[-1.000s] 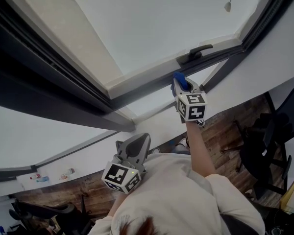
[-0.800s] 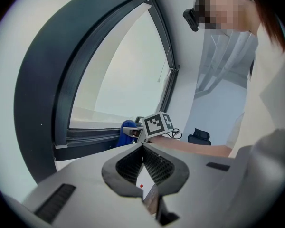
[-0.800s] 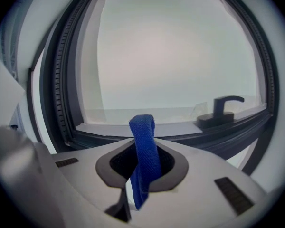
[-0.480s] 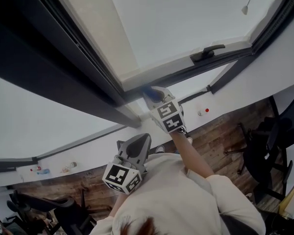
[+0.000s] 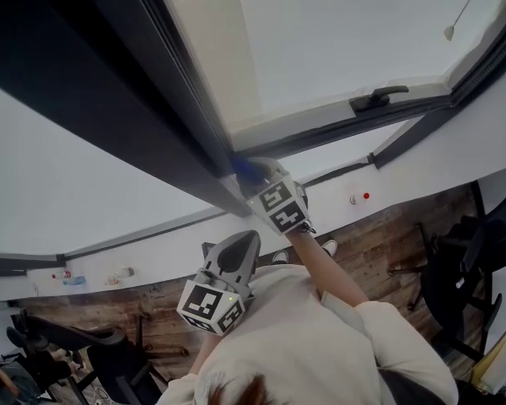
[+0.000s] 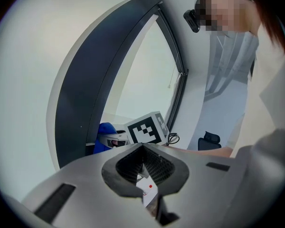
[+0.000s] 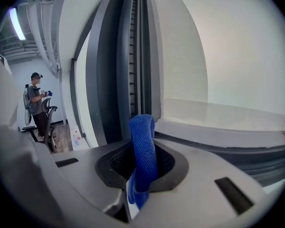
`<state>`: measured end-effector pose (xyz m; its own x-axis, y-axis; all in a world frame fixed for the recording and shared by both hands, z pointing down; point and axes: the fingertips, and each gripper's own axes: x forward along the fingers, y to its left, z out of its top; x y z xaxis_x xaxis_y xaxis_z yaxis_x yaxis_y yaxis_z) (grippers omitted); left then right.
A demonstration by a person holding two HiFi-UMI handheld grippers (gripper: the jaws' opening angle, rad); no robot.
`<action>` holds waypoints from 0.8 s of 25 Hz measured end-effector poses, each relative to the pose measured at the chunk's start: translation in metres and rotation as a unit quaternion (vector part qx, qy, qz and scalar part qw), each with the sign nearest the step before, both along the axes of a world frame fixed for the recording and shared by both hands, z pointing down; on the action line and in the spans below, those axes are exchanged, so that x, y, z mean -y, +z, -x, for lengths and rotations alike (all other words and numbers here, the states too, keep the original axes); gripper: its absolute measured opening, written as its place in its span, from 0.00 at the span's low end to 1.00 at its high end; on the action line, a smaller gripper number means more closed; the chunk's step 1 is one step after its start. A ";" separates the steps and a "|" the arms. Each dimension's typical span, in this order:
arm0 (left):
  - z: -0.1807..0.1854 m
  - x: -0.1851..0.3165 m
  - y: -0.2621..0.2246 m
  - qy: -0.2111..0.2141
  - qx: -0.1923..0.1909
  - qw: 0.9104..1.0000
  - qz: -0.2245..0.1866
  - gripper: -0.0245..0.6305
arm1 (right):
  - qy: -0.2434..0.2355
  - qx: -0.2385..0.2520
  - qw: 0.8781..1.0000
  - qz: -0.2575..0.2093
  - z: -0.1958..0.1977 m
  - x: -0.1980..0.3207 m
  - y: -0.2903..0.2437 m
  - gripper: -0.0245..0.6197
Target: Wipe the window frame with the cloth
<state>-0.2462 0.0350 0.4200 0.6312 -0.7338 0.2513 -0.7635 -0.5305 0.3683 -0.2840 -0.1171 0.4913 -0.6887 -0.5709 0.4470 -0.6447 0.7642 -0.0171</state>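
Nearest to us, the left gripper (image 5: 241, 243) hangs by the chest, well apart from the window. Its jaws are pressed together with nothing in them, and we judge it has no part in this stroke and should stay out of the way.

Beyond it, the right gripper (image 5: 260, 175) is raised to the bottom corner of the window frame (image 5: 181, 121), where the dark upright meets the lower rail (image 5: 337, 132). Its jaws pinch the blue cloth (image 7: 142, 144), and a fold stands up past the tips. In the right gripper view that fold sits just before the ribbed channel of the upright. Whether it is actually touching the frame, we cannot tell.

To do this step well, we would lead with the cloth fold, not the hard jaw tips, so that only fabric meets the frame. We would press lightly into the corner, where dirt tends to collect, then draw the cloth along one member in a single steady pass. The grip looks narrow, so hard pressure or a snag in the channel could pull the cloth free.

Farther along the lower rail sits the window handle (image 5: 378, 99). A stroke that way would need to lift over it.
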 end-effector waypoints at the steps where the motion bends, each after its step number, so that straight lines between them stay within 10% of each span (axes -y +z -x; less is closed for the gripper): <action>1: 0.002 0.000 0.000 -0.003 0.000 1.000 0.000 0.05 | 0.003 0.006 1.000 0.002 0.000 0.001 0.000 0.11; 20: 0.003 -0.003 -0.003 0.003 0.005 1.000 -0.007 0.05 | 0.006 0.008 1.000 -0.009 -0.002 0.003 0.001 0.11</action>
<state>-0.2488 0.0378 0.4174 0.6330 -0.7337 0.2468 -0.7639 -0.5403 0.3529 -0.2823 -0.1204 0.4925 -0.6896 -0.5864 0.4249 -0.6528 0.7574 -0.0142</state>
